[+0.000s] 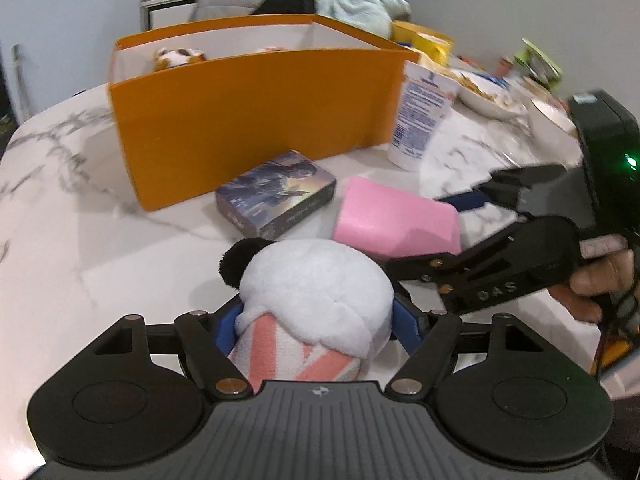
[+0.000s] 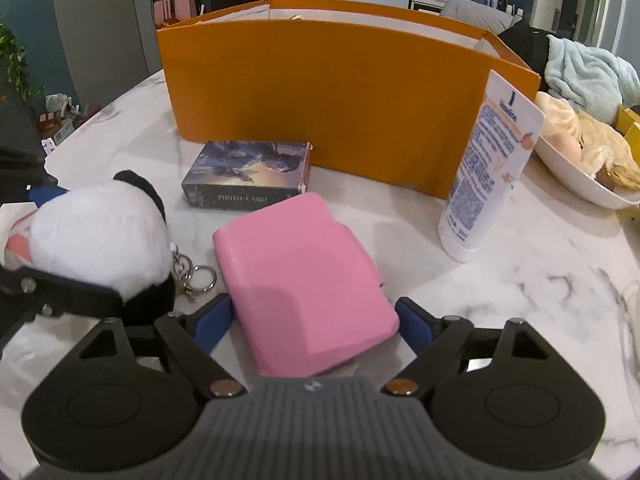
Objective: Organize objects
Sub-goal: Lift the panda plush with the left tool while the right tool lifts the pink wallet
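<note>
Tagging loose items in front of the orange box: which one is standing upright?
The white lotion tube, standing on its cap by the orange box's right corner. The photo-card box, pink case and plush keychain all lie low on the table.

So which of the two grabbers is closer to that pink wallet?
The right. The right gripper straddles the pink wallet, a finger on each side. The left gripper sits beside it, around the plush panda.

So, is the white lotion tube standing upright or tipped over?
Upright: the lotion tube stands on its cap on the marble table, beside the orange box.
</note>
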{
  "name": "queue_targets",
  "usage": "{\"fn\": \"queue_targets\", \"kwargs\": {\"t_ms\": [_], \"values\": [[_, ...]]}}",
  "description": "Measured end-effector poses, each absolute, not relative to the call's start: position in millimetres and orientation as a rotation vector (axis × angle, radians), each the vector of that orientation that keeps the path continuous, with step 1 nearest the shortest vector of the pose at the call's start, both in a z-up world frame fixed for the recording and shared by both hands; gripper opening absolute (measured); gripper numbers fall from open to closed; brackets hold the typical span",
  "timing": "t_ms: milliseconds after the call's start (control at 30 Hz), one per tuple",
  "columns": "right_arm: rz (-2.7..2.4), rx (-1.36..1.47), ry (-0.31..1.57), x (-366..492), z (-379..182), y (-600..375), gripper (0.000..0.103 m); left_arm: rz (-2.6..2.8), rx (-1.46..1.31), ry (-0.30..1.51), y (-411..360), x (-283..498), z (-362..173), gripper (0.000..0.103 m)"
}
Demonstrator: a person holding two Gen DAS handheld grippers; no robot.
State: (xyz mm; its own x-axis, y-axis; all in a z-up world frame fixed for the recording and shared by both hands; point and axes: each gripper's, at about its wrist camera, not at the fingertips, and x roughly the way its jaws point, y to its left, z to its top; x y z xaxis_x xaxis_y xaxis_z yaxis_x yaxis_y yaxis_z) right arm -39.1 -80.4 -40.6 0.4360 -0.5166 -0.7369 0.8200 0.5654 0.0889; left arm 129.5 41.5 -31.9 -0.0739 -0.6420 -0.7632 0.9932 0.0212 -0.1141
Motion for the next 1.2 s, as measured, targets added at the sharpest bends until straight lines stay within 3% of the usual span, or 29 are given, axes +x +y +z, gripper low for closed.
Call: {"fn": "queue_targets", "kwargs": {"t_ms": [267,767,1200], "values": [[-0.882,0.525,0.678,-56,-33,-70,0.085,-1.353,0.557,0.719,56,116,-26,0.085],[-0.868,0.506,0.736,-56,-30,-52,0.085,-1.325,0.465,0.782,76,107,-25,0.085],[-0.818,0.453,0.785,-31,-39,-65,0.093,-1.307,0.458,0.786,86,109,-26,0.086]]}}
